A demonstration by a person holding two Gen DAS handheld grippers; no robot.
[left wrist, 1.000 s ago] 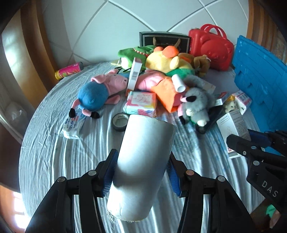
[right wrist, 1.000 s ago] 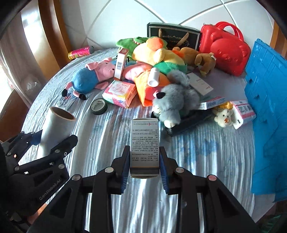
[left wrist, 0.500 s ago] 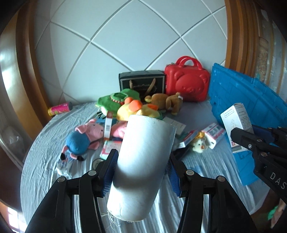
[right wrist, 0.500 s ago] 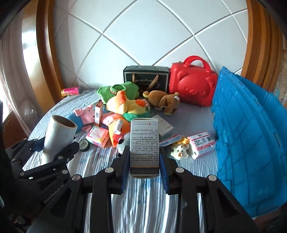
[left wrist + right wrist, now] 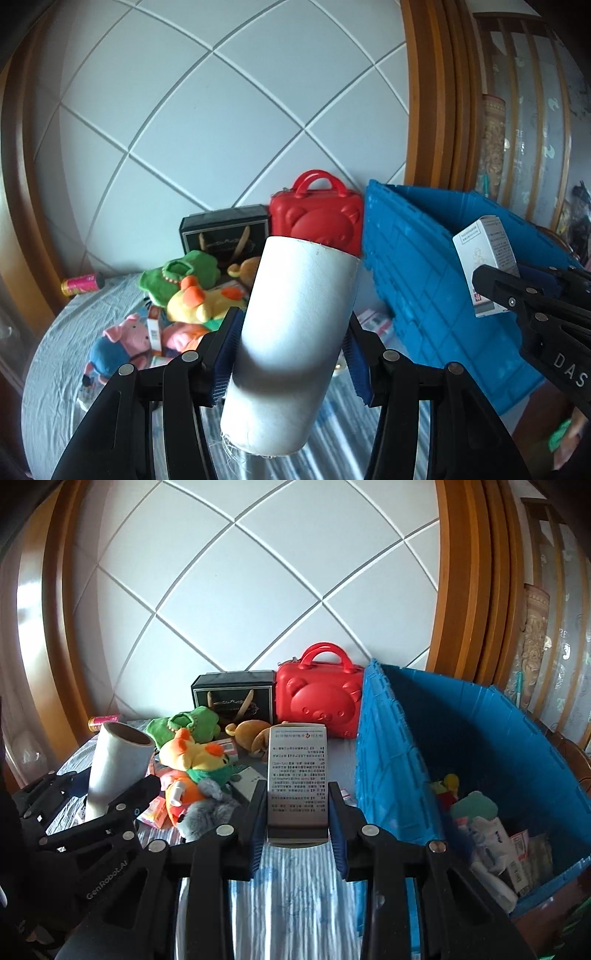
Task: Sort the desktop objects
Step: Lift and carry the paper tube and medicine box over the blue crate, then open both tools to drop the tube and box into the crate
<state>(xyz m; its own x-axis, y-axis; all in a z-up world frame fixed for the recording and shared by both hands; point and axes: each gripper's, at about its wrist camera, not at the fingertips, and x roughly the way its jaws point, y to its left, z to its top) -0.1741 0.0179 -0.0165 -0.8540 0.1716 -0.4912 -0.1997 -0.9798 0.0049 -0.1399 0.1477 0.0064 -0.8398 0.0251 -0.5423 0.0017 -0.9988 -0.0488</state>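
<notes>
Aloft now, your left gripper (image 5: 291,363) is clamped on a white roll (image 5: 291,343), its blue pads (image 5: 226,354) pressing both flanks while the tube leans up and to the right between your fingers, the frayed lower end hanging nearest the camera. Your right gripper (image 5: 297,827) is clenched on a small white carton (image 5: 297,779), held upright with its printed face toward the lens; in your left view that same carton (image 5: 485,264) rides off to the right, in front of the blue crate (image 5: 417,295).

Ahead of and below both tools lies a round table under a pale striped cloth (image 5: 295,897). Beyond your left gripper's fingers sits a heap of soft toys: a pink pig (image 5: 122,343) to the left, a yellow duck (image 5: 195,755) and a green plush (image 5: 188,723) farther on, a grey plush (image 5: 210,810) nearer your right tool. Farthest from you, against the tiled wall, stand a black gift bag (image 5: 234,698) and, touching its right side, a red bear-faced case (image 5: 319,698). A pink can (image 5: 83,284) lies on its side at the far left edge of the table.

To the right of your right gripper, the crate stands open, with assorted packets (image 5: 495,845) lying on its floor.
</notes>
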